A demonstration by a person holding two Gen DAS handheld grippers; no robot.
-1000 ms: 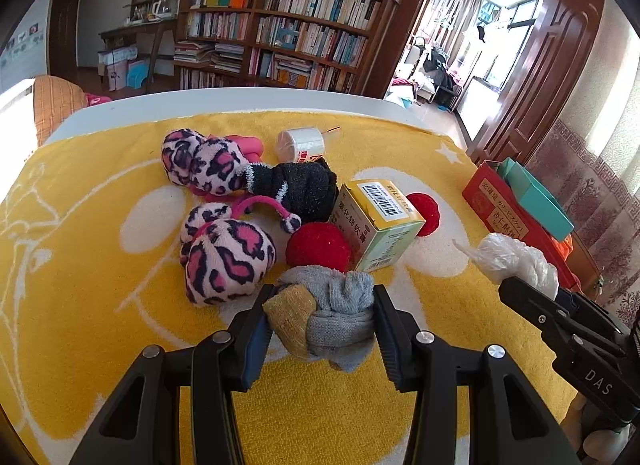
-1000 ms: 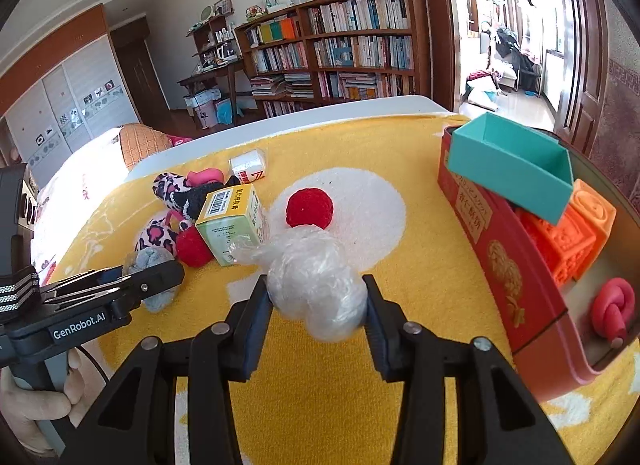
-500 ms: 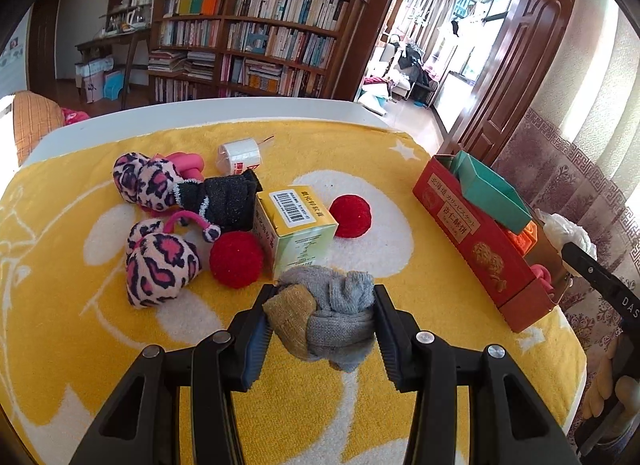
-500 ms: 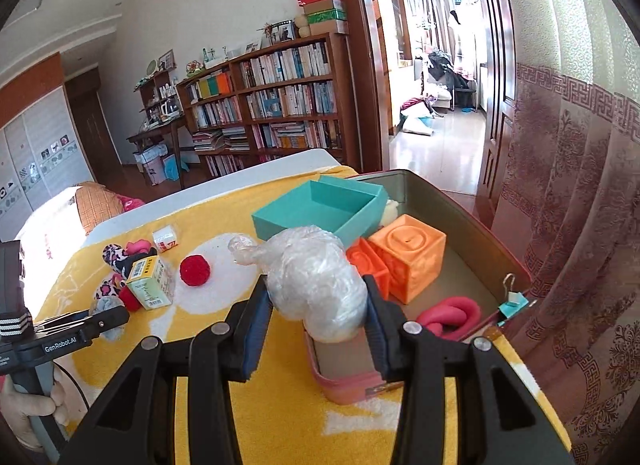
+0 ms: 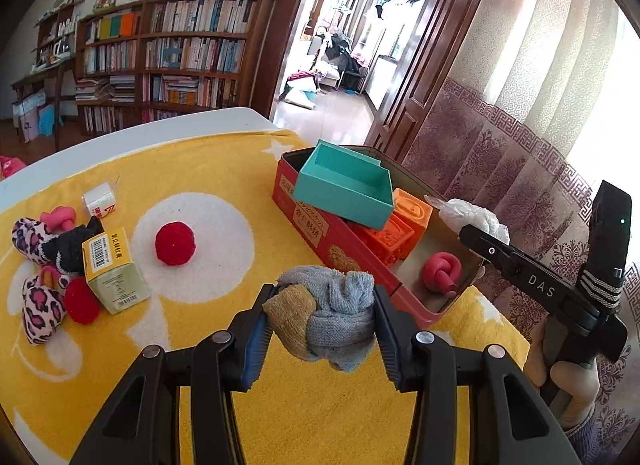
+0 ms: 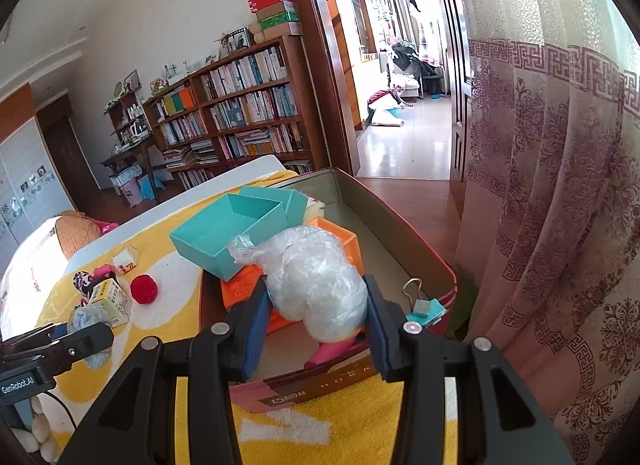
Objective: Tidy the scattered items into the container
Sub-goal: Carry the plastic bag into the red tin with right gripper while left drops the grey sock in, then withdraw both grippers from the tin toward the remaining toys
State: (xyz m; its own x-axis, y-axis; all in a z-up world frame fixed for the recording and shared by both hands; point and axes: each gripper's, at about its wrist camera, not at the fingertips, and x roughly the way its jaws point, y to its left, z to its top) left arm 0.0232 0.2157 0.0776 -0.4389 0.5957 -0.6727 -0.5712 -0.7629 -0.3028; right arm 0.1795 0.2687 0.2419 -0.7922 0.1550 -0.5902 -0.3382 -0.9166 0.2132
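Observation:
My left gripper is shut on a grey and tan sock bundle, held above the yellow towel just left of the red tin. My right gripper is shut on a crumpled clear plastic bag, held over the near end of the red tin. The tin holds a teal box, orange blocks and a pink knot. The bag also shows in the left wrist view.
On the towel lie a red pompom, a yellow-green carton, a second red ball, leopard-print socks, a black sock and a small white box. A binder clip is on the tin's rim. A curtain hangs right.
Both grippers moved right toward the tin with their loads. The right gripper now holds the bag lower over the tin's near end.

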